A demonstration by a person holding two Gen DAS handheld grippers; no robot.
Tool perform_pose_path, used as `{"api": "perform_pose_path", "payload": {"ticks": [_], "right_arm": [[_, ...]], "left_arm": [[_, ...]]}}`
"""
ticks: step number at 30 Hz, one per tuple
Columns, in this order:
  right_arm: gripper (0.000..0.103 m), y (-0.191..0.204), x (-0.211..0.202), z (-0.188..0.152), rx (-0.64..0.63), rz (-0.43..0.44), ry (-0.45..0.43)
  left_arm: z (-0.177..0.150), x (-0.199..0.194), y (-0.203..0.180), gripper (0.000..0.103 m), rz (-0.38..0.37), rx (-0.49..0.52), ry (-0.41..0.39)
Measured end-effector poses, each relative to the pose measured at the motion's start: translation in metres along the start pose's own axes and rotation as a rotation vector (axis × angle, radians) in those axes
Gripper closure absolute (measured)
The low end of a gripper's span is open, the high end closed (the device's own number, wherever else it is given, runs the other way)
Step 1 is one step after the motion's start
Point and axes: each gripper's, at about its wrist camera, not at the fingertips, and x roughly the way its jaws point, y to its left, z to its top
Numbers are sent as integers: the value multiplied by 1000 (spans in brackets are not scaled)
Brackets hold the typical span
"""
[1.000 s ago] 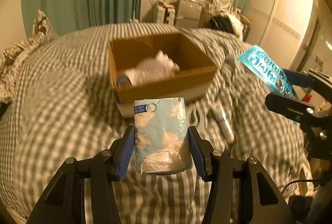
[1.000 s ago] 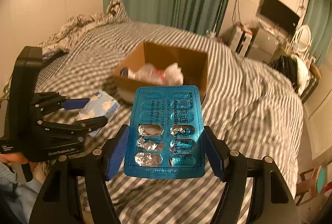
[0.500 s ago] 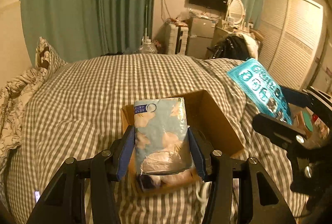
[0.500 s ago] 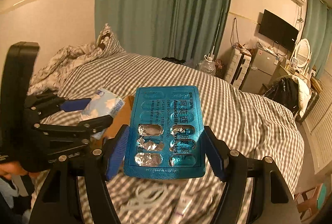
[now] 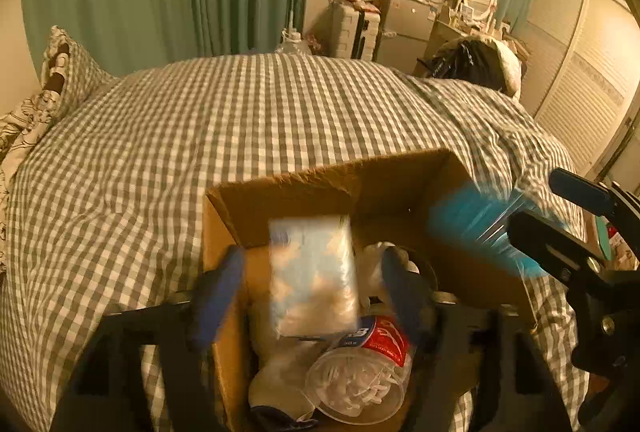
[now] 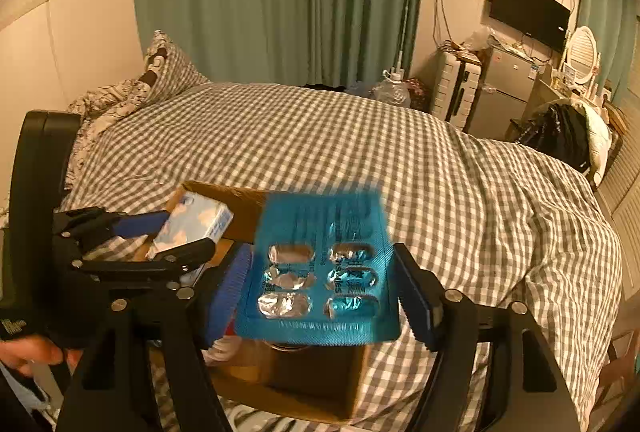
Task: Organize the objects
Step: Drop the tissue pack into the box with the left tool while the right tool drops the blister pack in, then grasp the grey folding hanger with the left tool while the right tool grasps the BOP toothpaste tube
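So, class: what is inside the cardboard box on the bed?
Inside the cardboard box lie a clear cup with a red label and crumpled white plastic. The falling tissue pack covers what lies below it.

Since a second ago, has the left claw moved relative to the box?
Yes. The left claw has come forward over the box, and its tissue pack now hangs above the box's contents.

Dark print runs lengthwise down the middle of the blue blister pack [image 6: 320, 272], too blurred to read. At six o'clock inside the cardboard box [image 5: 280, 192], a clear cup's red label [image 5: 384, 338] carries white characters, also illegible.
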Motion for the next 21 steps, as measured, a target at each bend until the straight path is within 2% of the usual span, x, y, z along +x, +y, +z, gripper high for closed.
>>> {"api": "perform_pose_path", "payload": {"ticks": [1,11,17,21], "right_arm": [[21,-2,-3,1,2,-6,-8],[16,-17,-93,9,0,-73,-109],[16,-15,-147,-10,-2,-83,-117],[16,-16,-161,-36,19,-87,-90]], "left_arm": [[1,-5,-1,14,6,-3,-15],[10,-84,-15,2,4,13,-149],[-16,-125,-35,0,11,64,-209],[-45,-134,-43,0,-9,76,-214]]}}
